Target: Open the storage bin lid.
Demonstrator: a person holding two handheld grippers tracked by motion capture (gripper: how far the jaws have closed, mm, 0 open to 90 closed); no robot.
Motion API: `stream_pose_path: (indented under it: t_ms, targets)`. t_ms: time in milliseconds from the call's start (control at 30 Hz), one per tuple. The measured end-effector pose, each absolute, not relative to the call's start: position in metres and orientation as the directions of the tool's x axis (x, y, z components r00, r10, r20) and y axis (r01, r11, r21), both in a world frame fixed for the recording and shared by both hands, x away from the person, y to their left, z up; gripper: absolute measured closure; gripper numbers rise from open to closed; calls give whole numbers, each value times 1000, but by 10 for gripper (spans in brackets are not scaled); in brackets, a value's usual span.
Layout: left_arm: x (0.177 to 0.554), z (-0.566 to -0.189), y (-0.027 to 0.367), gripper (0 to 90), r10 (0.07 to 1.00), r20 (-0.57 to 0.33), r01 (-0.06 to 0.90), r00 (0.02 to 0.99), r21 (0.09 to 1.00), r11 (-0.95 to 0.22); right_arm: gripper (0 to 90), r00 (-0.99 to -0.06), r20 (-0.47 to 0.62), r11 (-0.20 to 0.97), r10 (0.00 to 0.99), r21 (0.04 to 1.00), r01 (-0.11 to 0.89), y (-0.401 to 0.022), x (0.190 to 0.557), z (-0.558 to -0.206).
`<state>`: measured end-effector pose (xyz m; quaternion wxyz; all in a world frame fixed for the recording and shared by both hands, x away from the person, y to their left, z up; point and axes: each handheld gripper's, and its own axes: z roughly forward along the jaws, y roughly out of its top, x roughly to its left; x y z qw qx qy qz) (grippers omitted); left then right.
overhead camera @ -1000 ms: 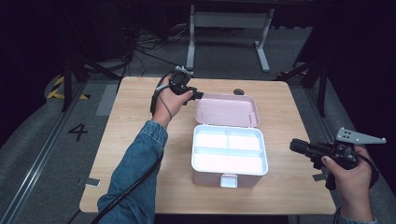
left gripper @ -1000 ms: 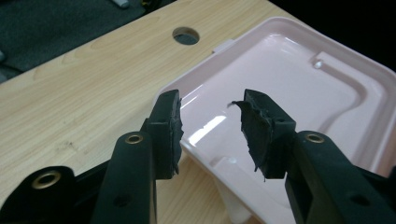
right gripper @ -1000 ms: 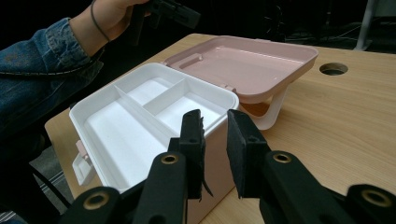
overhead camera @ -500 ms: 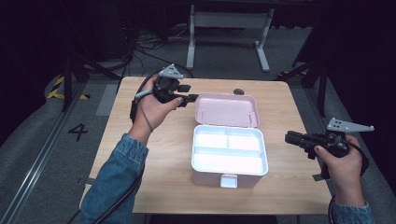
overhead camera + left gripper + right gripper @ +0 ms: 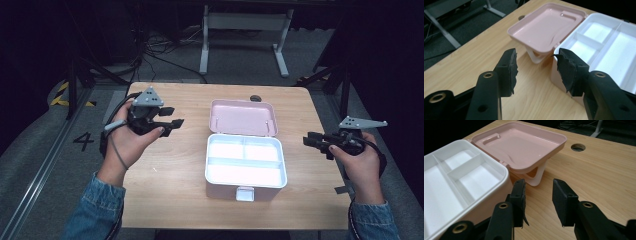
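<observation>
A lunch box lies open in the middle of the wooden table. Its pink lid is folded back flat behind the white base, which has three empty compartments. My left gripper hovers left of the lid, pointing right at it. Its jaws have just been opening and stand open with nothing between them. My right gripper is at the table's right edge, aimed left at the box. Its jaws have also just been opening and are empty. The lid and base lie ahead of the jaws.
A white latch sticks out from the box's front. A cable hole sits in the table behind the lid. Beyond the table stand a white desk frame and floor cables. Bare wood lies left and right of the box.
My left hand has drawn back from the lid's far left corner, moving left and toward me. My right gripper has shifted slightly toward the box. Both pairs of jaws stand wider.
</observation>
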<state>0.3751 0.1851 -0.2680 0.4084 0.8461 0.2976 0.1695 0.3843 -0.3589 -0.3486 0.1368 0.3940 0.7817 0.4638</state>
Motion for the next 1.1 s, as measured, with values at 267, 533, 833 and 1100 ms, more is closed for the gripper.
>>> stream_pose_path:
  t_ms: [267,533,833,1100]
  targets:
    - [356,-286,214,487,673,35,415,739,763,-495,613,-632,122,301,765,800,519,-366,388,-354]
    - [344,-316,235,458,715,33,475,698,726,-497,600,-612,107,329,784,764,555,-373,390,-360]
    - [337,-331,255,439,748,10,497,664,742,-451,532,-601,86,345,795,751,564,-377,392,-365]
    - [339,-340,265,408,770,3,513,639,743,-429,491,-601,77,356,796,743,567,-376,391,-367]
